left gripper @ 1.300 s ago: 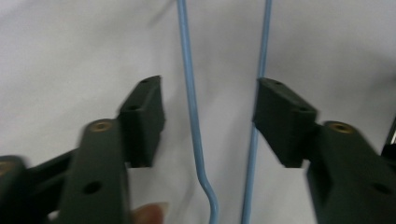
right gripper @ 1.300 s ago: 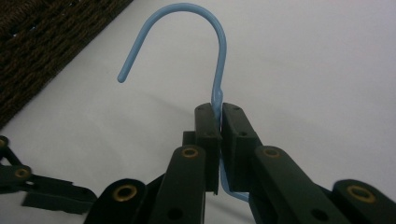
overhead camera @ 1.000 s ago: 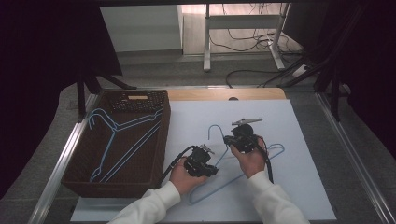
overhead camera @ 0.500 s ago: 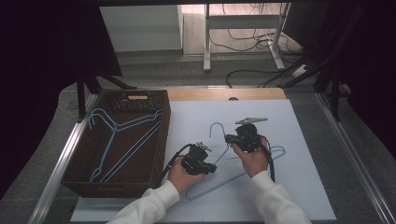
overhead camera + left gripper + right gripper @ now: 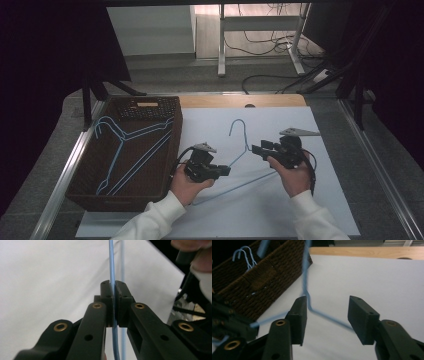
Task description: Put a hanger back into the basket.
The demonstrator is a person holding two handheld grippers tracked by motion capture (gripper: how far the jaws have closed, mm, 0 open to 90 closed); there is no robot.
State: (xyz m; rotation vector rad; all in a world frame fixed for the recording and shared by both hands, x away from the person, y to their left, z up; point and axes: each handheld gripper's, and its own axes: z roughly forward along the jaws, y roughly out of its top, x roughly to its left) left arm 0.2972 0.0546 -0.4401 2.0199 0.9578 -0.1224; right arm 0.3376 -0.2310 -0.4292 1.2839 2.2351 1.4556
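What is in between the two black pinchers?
A blue wire hanger spans them on the white sheet, in the high view: left gripper clamps it, right gripper is open.

Light-blue wire hanger (image 5: 242, 159), tilted above white sheet, hook away

Running out of frame at top and bottom in the left gripper view: the blue hanger wire (image 5: 111, 270), with a short stretch hiding between the closed pads. Blurring badly in the right gripper view: the same wire's neck, its hook cut off by the top edge. Disappearing under the left gripper (image 5: 222, 171) in the high view: part of the wire's lower bar. Showing only partly in the right gripper view: the wicker basket (image 5: 262, 282), clipped by the left edge.
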